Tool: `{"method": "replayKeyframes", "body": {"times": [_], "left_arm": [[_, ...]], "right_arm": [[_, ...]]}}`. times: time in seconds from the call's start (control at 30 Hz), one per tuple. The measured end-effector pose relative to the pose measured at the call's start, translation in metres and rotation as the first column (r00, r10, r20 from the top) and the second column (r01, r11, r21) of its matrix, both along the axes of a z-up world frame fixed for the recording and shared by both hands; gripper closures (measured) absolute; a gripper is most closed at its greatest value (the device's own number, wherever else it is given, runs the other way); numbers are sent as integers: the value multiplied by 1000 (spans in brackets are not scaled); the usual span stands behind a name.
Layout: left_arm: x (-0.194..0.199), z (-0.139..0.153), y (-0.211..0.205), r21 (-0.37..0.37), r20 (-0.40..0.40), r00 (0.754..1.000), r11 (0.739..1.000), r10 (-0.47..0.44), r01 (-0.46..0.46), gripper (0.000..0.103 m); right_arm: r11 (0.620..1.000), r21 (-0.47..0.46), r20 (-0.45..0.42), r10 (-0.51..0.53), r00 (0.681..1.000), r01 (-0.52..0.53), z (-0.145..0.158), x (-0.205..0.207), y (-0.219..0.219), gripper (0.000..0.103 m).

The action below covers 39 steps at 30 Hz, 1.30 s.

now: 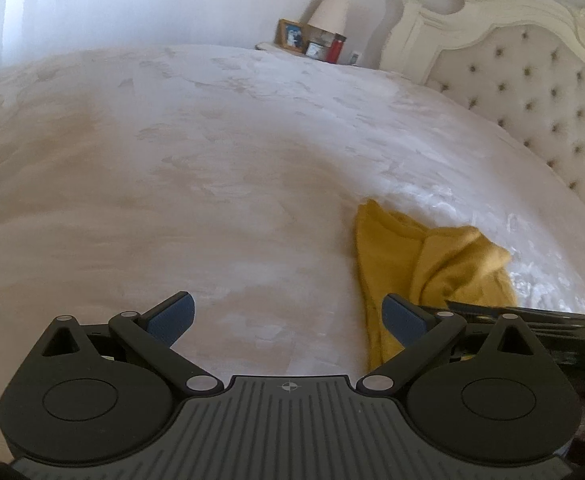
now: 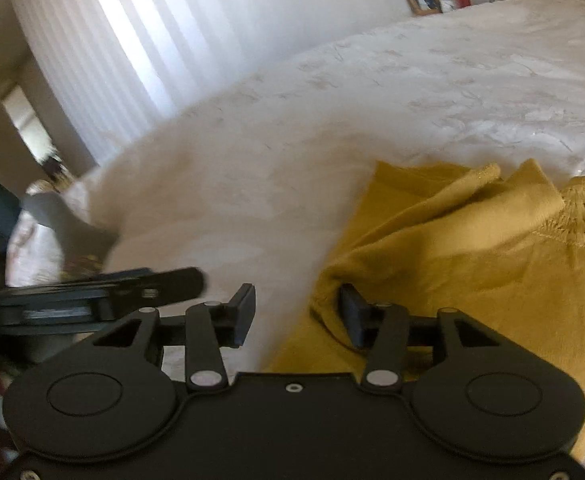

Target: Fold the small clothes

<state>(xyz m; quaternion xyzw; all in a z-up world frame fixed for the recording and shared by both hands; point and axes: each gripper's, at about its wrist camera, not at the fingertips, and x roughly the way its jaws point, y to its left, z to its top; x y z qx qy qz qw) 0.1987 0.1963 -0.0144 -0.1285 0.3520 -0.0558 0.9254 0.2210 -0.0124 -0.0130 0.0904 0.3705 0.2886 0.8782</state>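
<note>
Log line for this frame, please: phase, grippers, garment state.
phase: approach | left gripper: open, empty | right gripper: open at garment edge | mustard garment: crumpled, unfolded on bed

Open bedspread point(image 1: 212, 184) ahead-left, rumpled yellow garment point(image 1: 424, 256) right, headboard point(image 1: 532, 92) beyond
</note>
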Motion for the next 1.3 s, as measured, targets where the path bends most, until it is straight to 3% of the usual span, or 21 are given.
{"method": "replayKeyframes", "body": {"times": [0.2, 0.33, 0.43, 0.53, 0.67, 0.77, 0.87, 0.93, 1.07, 1.13, 1.23, 1.3], "left_arm": [[-2, 0, -11, 7, 14, 999, 999, -44, 44, 2], [-6, 1, -22, 18, 46, 996, 997, -78, 78, 2], [-8, 0, -29, 10, 61, 992, 994, -107, 107, 2], [-9, -2, -36, -6, 75, 986, 989, -146, 147, 2], [-12, -3, -48, -18, 103, 975, 980, -198, 201, 2], [-16, -2, -56, -17, 134, 964, 972, -229, 233, 2], [-18, -3, -64, -17, 150, 954, 964, -259, 264, 2], [-18, -6, -69, -9, 145, 948, 958, -282, 286, 2], [-12, -19, -79, 20, 95, 952, 957, -289, 289, 2], [-4, -28, -81, 34, 17, 965, 964, -263, 263, 2], [7, -48, -77, 56, -96, 975, 977, -199, 204, 2], [9, -54, -75, 62, -104, 976, 978, -191, 198, 2]], "right_arm": [[991, 95, 73, -106, 992, 99, 12, -29, -45, 47], [968, 77, 113, -248, 962, 240, 6, -41, -76, 47], [945, -22, 124, -322, 939, 327, -4, -45, -90, 47], [947, -90, 143, -296, 945, 310, -13, -44, -86, 47], [969, -173, 199, -141, 970, 176, -20, -52, -55, 47], [988, -153, 157, 31, 987, -6, -28, -61, -29, 47], [981, -102, 124, 179, 976, -167, -38, -73, -14, 48], [972, -95, 119, 224, 967, -213, -39, -83, -14, 48], [982, -58, 116, 185, 976, -180, -28, -91, -43, 49], [991, -53, 126, 130, 984, -124, -19, -90, -62, 49], [995, -95, 155, 33, 987, -18, -5, -78, -84, 48], [990, -131, 162, -22, 987, 44, 1, -60, -91, 48]]}}
